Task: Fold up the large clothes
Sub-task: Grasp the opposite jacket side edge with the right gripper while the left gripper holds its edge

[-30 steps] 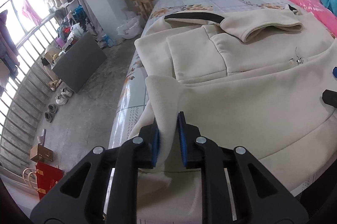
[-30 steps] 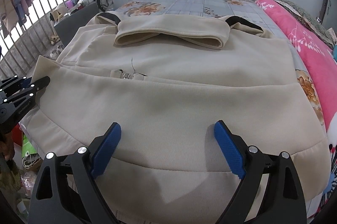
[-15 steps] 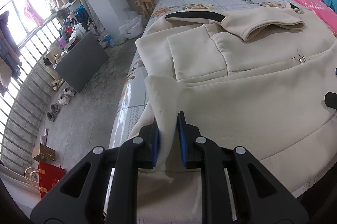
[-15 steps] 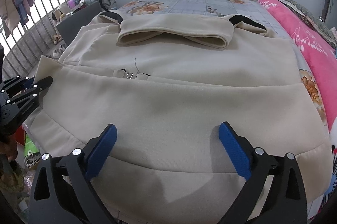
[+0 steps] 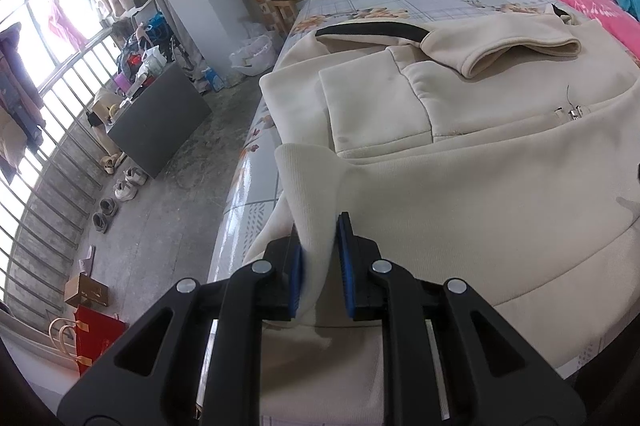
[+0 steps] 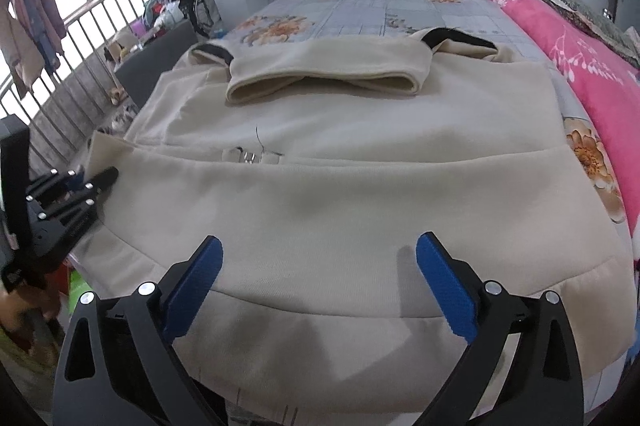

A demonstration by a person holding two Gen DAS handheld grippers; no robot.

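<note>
Here, item: cream fleece jacket [image 6: 360, 194], spread on the bed [image 6: 360, 10], bottom part folded up over the zip. Handling, by my judgement: soft, bulky, limp, fairly heavy; best taken at hem corners. My left gripper [image 5: 319, 262] is pinched on the ribbed corner [image 5: 308, 186]. My right gripper [image 6: 316, 286] hovers empty, jaws spread wide, slightly wider than a second ago. Jacket and left grip unchanged.

2 close wrist views, angled down, sharing the cream jacket [image 5: 460, 186]
</note>
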